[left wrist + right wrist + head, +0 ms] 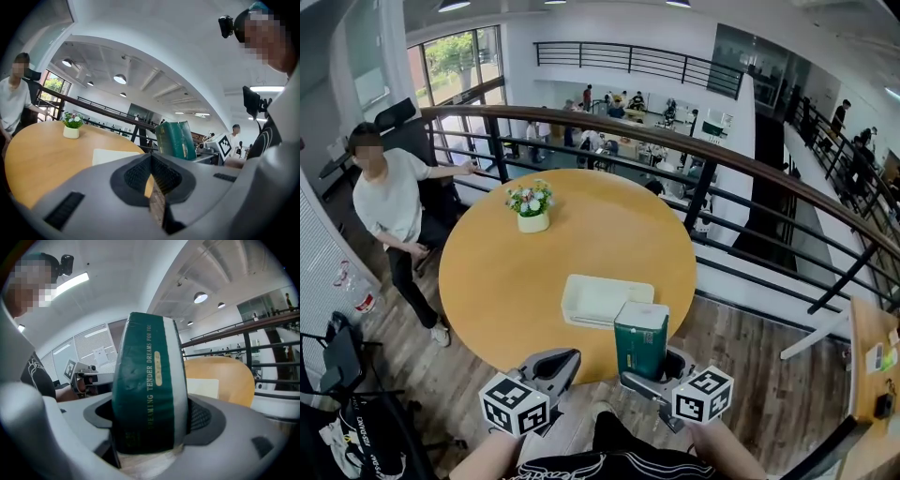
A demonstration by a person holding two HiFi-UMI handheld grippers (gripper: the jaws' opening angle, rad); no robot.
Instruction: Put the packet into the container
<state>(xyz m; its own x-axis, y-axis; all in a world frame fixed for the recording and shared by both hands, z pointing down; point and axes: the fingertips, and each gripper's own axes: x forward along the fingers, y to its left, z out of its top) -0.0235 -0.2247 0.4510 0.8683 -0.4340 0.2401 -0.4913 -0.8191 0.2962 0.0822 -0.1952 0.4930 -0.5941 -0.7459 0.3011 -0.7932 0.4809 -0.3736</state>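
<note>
The round table (pixel 516 281) filled the middle of the head view. Its near rim curved just above my two hands, and bare wood lay open to the left of and beyond the tray. A small flower pot (pixel 532 210) stood well apart, towards the far left rim. A dark railing (pixel 727 161) curved behind the table from the upper left to the right, and a person (pixel 389 199) sat by it at the upper left, off the table's edge. My forearms came in from the bottom of the frame, side by side. Each marker cube sat low and both tools pointed up and away towards the table. The left tongs (pixel 151 163) hung over the near rim with their jaws drawn together, only a sliver of gap behind the tips and nothing between them. The right tongs (pixel 645 371) were clamped on the green packet (pixel 640 339), gripping its lower part on both flat sides so that it stood upright between the jaws. The packet was at the table's near edge, and in the head view its top overlapped the lower right corner of the white container (pixel 598 298), which lay flat and empty just above the left tongs. I could not tell whether the packet's base touched the wood.
</note>
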